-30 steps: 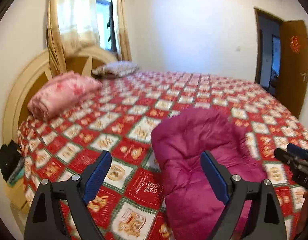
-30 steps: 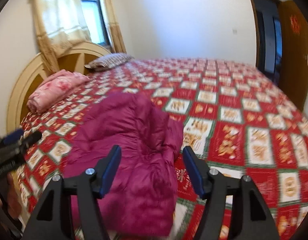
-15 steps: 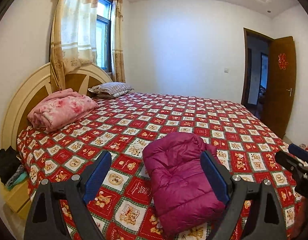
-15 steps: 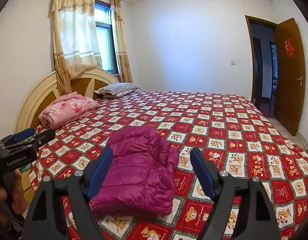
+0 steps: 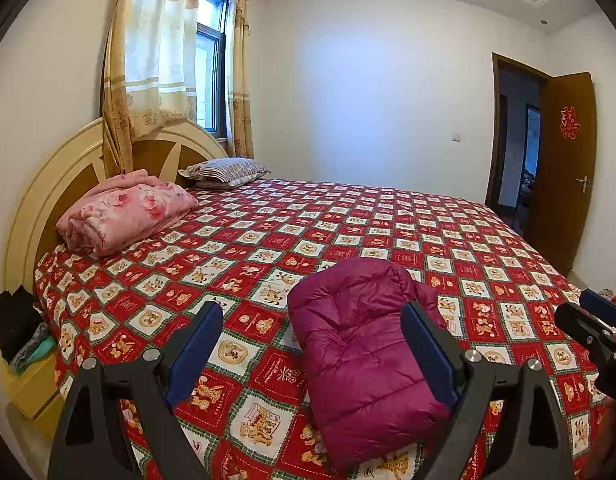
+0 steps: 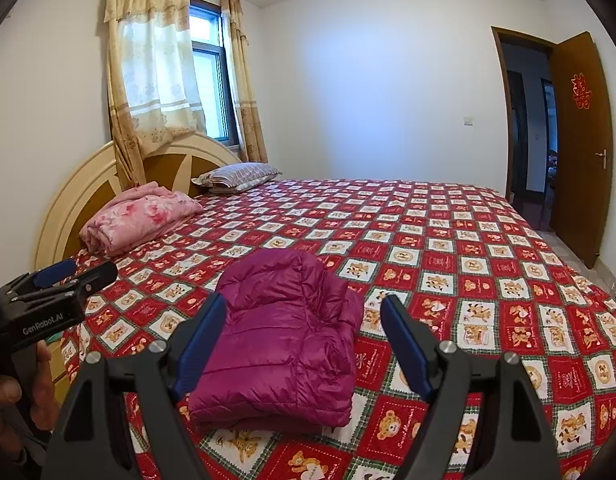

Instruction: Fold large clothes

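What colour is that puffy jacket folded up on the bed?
The puffy jacket is a deep magenta, plain and quilted. The right wrist view shows it best.

Each gripper (image 5: 312, 332) has a black frame, two blue pads (image 5: 194, 354) and round silver screws (image 5: 151, 355). The left gripper (image 6: 64, 276), seen from the right one (image 6: 304, 336), bears white letters, maybe "GenRobot.AI". A hand (image 6: 16, 404) shows under it.
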Available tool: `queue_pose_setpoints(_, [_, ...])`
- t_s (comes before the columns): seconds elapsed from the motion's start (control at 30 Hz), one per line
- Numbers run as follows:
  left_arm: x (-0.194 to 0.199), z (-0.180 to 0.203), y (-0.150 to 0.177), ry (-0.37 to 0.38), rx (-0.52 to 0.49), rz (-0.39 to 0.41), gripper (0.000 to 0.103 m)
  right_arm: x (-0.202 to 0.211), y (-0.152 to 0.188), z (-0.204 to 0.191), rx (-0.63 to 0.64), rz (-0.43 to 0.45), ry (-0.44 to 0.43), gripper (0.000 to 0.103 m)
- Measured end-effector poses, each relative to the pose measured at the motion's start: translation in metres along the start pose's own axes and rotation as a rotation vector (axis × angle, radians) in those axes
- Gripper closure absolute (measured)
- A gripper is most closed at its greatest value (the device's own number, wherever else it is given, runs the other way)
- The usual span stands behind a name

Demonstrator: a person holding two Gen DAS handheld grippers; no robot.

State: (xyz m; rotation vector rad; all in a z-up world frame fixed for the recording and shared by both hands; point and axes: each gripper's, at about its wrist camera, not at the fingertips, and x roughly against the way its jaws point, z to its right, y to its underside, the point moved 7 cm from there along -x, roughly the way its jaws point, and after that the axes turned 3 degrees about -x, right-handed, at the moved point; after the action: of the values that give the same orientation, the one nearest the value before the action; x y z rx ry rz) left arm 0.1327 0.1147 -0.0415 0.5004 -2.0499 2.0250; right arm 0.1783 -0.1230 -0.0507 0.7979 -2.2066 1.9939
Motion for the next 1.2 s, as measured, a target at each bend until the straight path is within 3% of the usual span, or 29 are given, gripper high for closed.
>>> queue_pose_setpoints(1.2, [-0.0042, 0.0017, 0.0054, -0.003, -0.006, -0.012, 0.012, -0.0017, 0.0095, -0.0044, -0.005, -0.018, -0.014, 0.018])
